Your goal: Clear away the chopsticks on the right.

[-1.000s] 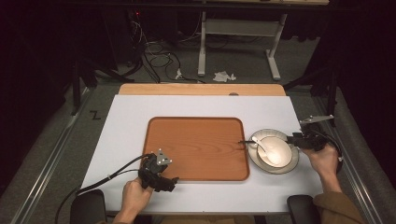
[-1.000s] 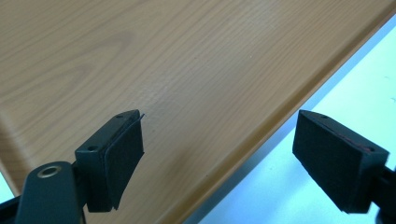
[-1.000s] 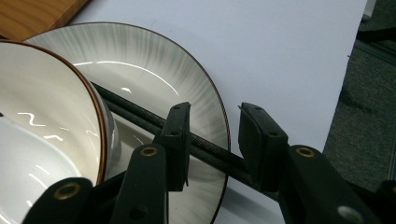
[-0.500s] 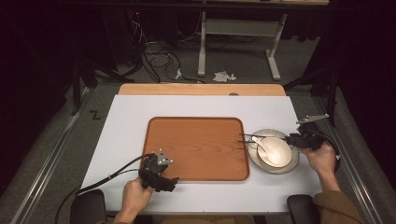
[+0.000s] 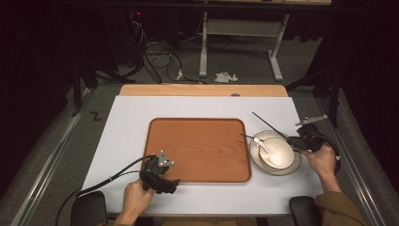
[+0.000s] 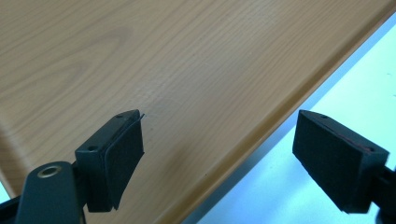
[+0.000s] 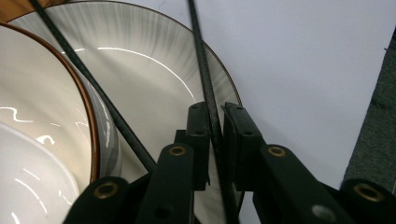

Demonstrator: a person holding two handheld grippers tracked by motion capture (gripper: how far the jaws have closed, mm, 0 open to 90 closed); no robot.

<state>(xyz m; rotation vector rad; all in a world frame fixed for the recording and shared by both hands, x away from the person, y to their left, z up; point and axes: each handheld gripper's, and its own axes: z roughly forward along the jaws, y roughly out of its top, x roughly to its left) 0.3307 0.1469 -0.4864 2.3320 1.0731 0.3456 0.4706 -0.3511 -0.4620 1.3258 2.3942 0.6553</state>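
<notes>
In the right gripper view, the bowl [image 7: 42, 140] is cut off by the left and bottom edges, and the far ends of both chopsticks [image 7: 205, 70] are cut off at the top, beyond the plate [image 7: 154, 79]. In the left gripper view, the tray [image 6: 163, 70] is cut off by three edges.

Tray [image 5: 197, 149] interior bare, open to reach from above; its raised rim [image 6: 261, 135] blocks sliding in. White table [image 5: 131, 122] left and behind tray free. Right side crowded: plate [image 5: 291, 165], bowl [image 5: 277, 151], chopsticks [image 5: 268, 125].
</notes>
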